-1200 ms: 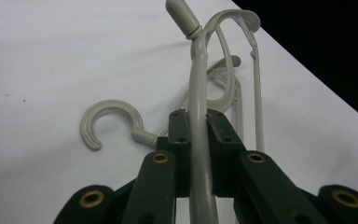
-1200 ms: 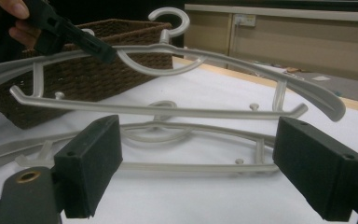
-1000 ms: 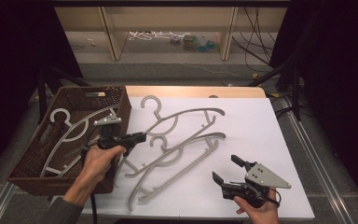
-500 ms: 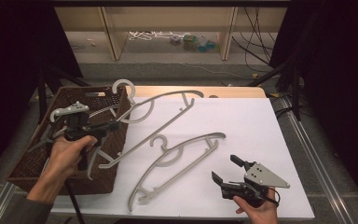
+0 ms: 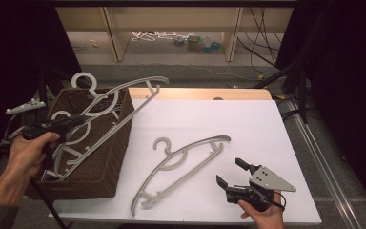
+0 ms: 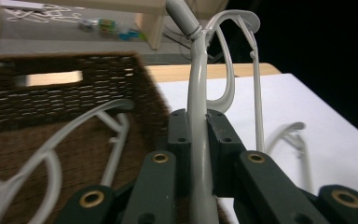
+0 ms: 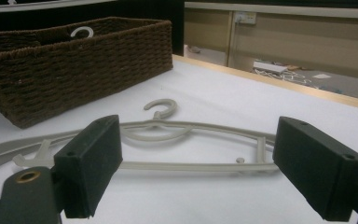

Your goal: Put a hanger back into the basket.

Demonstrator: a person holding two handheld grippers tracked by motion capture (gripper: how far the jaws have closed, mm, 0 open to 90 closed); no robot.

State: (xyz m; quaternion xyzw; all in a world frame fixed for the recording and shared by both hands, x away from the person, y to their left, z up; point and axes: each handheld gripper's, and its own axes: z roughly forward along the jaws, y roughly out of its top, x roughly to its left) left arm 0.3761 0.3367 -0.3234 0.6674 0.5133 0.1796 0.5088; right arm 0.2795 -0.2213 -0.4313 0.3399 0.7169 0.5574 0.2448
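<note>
My left gripper is shut on a grey plastic hanger and holds it tilted over the brown wicker basket at the table's left. In the left gripper view the jaws clamp the hanger's bar, whose hook end points up and away. A second grey hanger lies flat on the white tabletop. My right gripper rests open near the front edge, just right of that hanger. Its pads stand wide apart with the flat hanger lying beyond them.
More grey hangers lie inside the basket, under the held one. The basket stands left of the flat hanger in the right gripper view. A wooden strip edges the table's far side, with low shelves and cables behind.
My left gripper has lifted one hanger off the tabletop and carried it left, over the basket. The other hanger stays on the table. The right gripper has not moved.
</note>
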